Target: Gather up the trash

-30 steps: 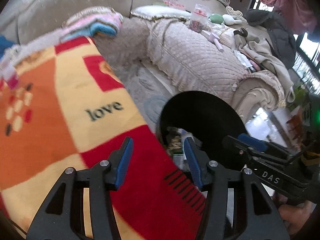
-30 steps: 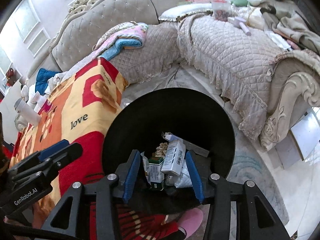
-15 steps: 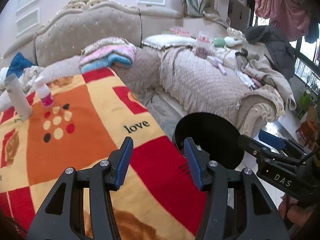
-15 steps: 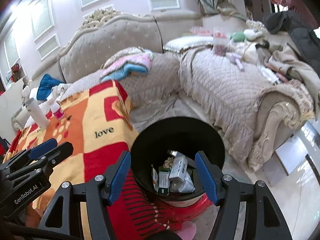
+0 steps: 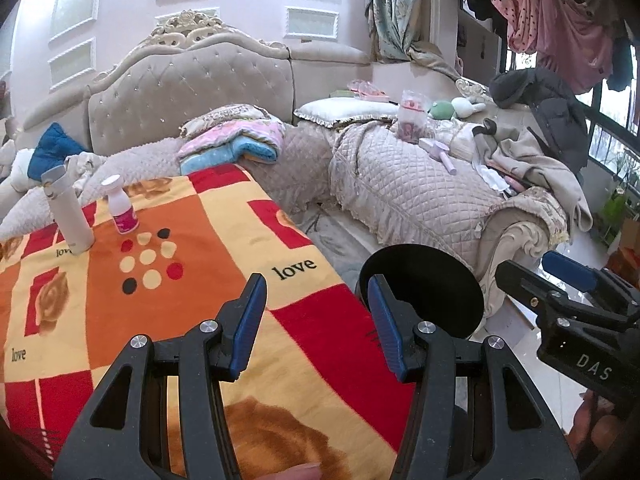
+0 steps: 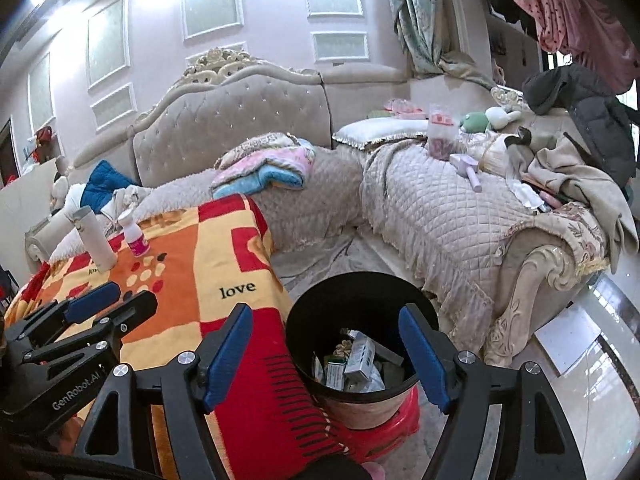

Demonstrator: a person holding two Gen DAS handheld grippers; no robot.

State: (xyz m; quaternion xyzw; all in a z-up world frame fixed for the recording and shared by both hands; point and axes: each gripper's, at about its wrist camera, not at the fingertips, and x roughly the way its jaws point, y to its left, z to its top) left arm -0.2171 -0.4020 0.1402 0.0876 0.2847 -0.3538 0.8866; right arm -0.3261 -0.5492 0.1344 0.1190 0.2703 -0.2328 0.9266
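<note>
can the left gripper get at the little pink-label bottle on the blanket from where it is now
Probably yes. The left gripper is open and empty, and only bare blanket lies between it and the bottle. The white tumbler beside the bottle stands apart from it.

Bench is covered by a red/orange/yellow patchwork fleece blanket (image 5: 168, 280) printed with "love"; standing upright on its far left part are a white cylindrical flask (image 5: 68, 216) and, just beside it, a small white bottle with a pink label (image 5: 122, 210). Floor (image 6: 580, 360) next to the blanket's edge is glossy pale tile. On it sits a low red plastic stool (image 6: 384, 432) carrying a black round trash bin (image 6: 360, 300) with small cartons inside.
</note>
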